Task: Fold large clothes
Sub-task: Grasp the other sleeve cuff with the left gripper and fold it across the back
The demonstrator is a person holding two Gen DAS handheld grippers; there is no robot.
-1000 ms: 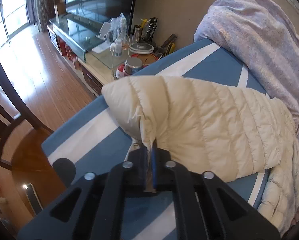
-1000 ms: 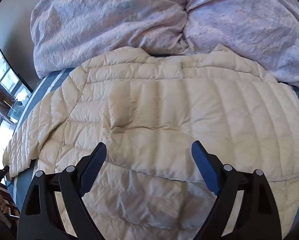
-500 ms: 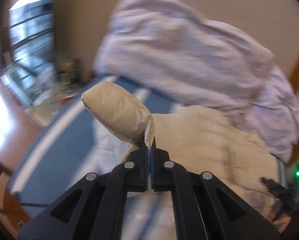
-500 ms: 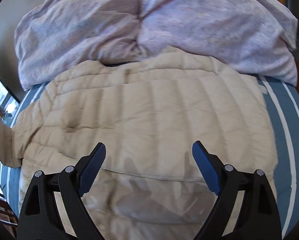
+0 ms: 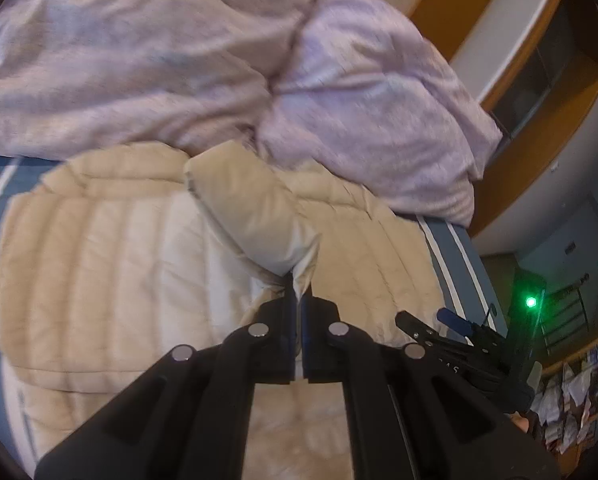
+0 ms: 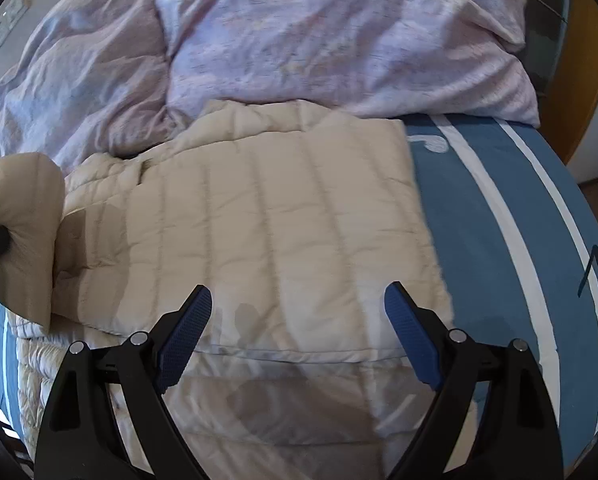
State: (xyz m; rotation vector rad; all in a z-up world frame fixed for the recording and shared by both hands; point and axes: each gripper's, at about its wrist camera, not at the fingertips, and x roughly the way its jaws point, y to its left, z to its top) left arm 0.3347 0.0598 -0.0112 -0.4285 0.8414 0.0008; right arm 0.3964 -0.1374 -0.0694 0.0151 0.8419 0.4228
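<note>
A cream quilted down jacket [image 6: 267, 216] lies spread on the blue striped bed [image 6: 495, 216]. My left gripper [image 5: 298, 292] is shut on the cuff of the jacket's sleeve [image 5: 255, 216], which hangs lifted over the jacket's body [image 5: 99, 264]. In the right wrist view the same raised sleeve [image 6: 23, 216] shows at the far left, with a black finger of the left gripper on it. My right gripper [image 6: 299, 312] hovers open above the jacket's near right part, nothing between its blue pads [image 6: 413, 340]. It also shows at the right of the left wrist view, the right gripper [image 5: 439, 326].
A crumpled lilac duvet [image 6: 299, 40] is heaped at the far side of the bed, touching the jacket's collar edge. Bare blue sheet with white stripes lies right of the jacket. A wooden wall frame [image 5: 547, 92] and a green light [image 5: 531, 302] stand beyond the bed's right side.
My left gripper has swung the held sleeve from the bed's left edge across over the jacket's body, rolling as it went. My right gripper has shifted right toward the jacket's right edge, still open.
</note>
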